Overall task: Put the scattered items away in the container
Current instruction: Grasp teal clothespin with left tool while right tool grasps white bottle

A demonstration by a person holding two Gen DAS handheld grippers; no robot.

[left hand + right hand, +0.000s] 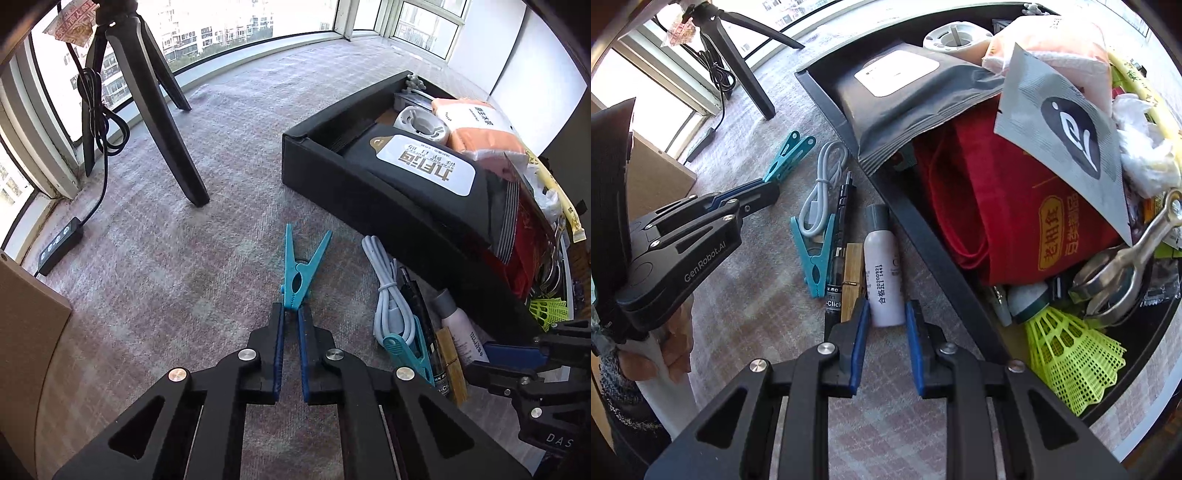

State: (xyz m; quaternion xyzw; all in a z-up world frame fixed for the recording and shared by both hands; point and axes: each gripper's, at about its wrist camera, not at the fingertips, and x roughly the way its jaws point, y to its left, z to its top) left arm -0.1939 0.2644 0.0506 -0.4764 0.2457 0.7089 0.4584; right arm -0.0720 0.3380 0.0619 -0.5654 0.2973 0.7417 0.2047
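Observation:
My left gripper (291, 308) is shut on the jaw end of a blue clothespin (301, 269) that lies on the checked cloth; in the right wrist view the same gripper (770, 190) grips that clothespin (790, 155). My right gripper (886, 308) is shut around the base of a small white bottle (884, 280) with a grey cap, lying beside the black box (923, 221). In the left wrist view the box (369, 192) sits to the right, filled with a black pouch (424, 166), a red bag and other items. The bottle (461, 332) shows at lower right.
Beside the bottle lie a wooden clothespin (853, 280), a black pen (838, 240), a second teal clothespin (814, 258) and a coiled white cable (820, 188). Black tripod legs (162, 110) stand ahead, a black control box (61, 251) and a cardboard box (29, 332) at left.

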